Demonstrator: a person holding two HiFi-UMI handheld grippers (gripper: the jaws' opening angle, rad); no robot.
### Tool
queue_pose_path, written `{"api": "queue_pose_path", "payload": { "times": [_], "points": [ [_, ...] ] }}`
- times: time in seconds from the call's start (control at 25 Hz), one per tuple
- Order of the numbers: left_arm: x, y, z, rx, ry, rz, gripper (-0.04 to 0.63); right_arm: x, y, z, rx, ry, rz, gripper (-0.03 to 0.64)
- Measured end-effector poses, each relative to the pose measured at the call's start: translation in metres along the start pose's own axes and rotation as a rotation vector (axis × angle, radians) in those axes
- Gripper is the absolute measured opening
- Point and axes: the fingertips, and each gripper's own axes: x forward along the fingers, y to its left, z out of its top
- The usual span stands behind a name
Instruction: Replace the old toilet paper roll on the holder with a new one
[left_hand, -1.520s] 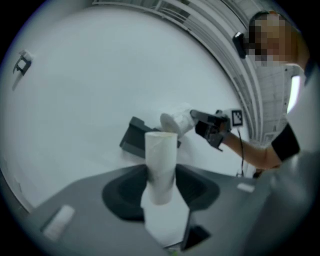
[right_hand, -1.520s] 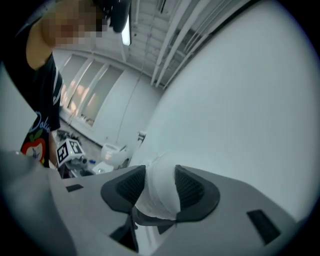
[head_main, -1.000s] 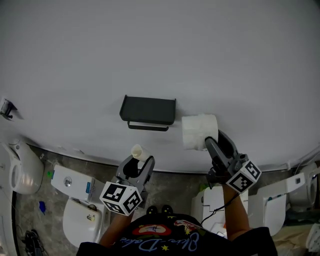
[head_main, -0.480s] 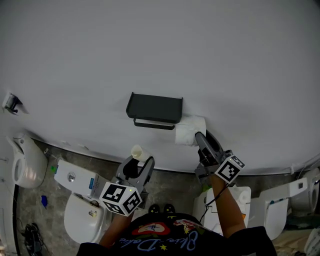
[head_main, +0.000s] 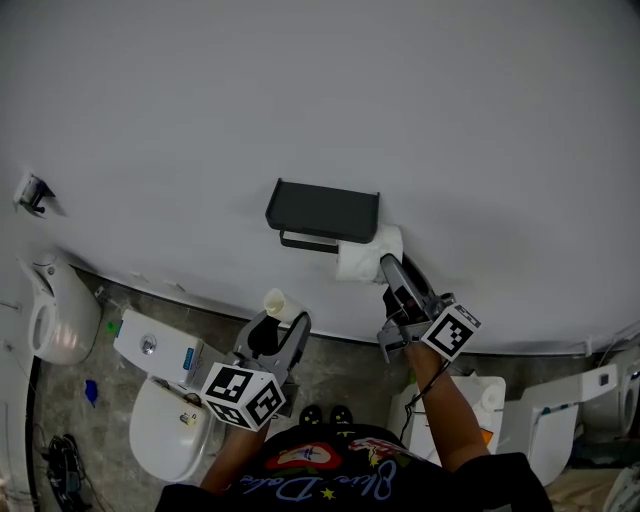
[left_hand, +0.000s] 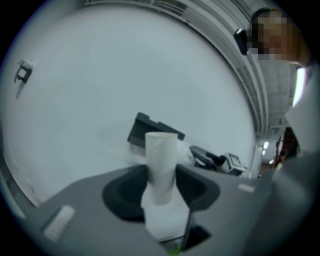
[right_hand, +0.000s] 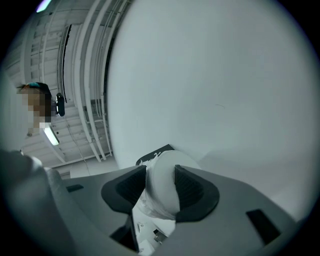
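A black wall holder (head_main: 322, 212) with a shelf top and a bar below hangs on the white wall; it also shows in the left gripper view as the holder (left_hand: 150, 131). My right gripper (head_main: 385, 268) is shut on a new white toilet paper roll (head_main: 366, 254), which sits at the holder's right end by the bar. The new roll (right_hand: 167, 182) fills the jaws in the right gripper view. My left gripper (head_main: 283, 318) is shut on the old cardboard tube (head_main: 277, 303), below and left of the holder. The tube (left_hand: 161, 167) stands upright between the pads.
White toilets stand on the grey tiled floor below: toilet (head_main: 165, 415) at left, another toilet (head_main: 55, 320) at far left, more at right (head_main: 470, 405). A small metal hook (head_main: 34, 193) is fixed on the wall at left.
My right gripper has carried the new roll left and down, from right of the holder to its right end. The left gripper with the tube has stayed put.
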Motion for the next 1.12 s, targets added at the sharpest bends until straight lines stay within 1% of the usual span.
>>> {"api": "queue_pose_path", "payload": {
  "times": [0.12, 0.24, 0.32, 0.4, 0.52, 0.68, 0.96, 1.12],
  "points": [
    [-0.005, 0.005, 0.0, -0.002, -0.002, 0.015, 0.178, 0.011, 0.005, -0.015, -0.009, 0.033, -0.002, 0.187],
    [-0.02, 0.027, 0.003, 0.058, 0.015, 0.038, 0.178, 0.036, 0.022, -0.04, -0.034, 0.065, 0.013, 0.187],
    [-0.025, 0.035, 0.005, 0.066, 0.018, 0.043, 0.178, 0.047, 0.031, -0.049, -0.043, 0.073, 0.021, 0.187],
    [-0.023, 0.032, 0.005, 0.056, 0.015, 0.043, 0.178, 0.047, 0.032, -0.049, -0.041, 0.074, 0.024, 0.187],
    [-0.018, 0.02, 0.001, 0.08, 0.023, 0.05, 0.178, 0.044, 0.03, -0.047, -0.027, 0.073, 0.019, 0.187],
    [-0.015, 0.013, -0.001, 0.06, 0.021, 0.052, 0.178, 0.045, 0.032, -0.05, -0.034, 0.08, 0.025, 0.187],
    [-0.008, -0.002, -0.008, 0.06, 0.028, 0.051, 0.178, 0.046, 0.031, -0.055, -0.048, 0.097, 0.038, 0.188],
    [-0.013, 0.004, -0.007, 0.058, 0.027, 0.043, 0.178, 0.05, 0.032, -0.067, -0.046, 0.108, 0.014, 0.189]
  ]
}}
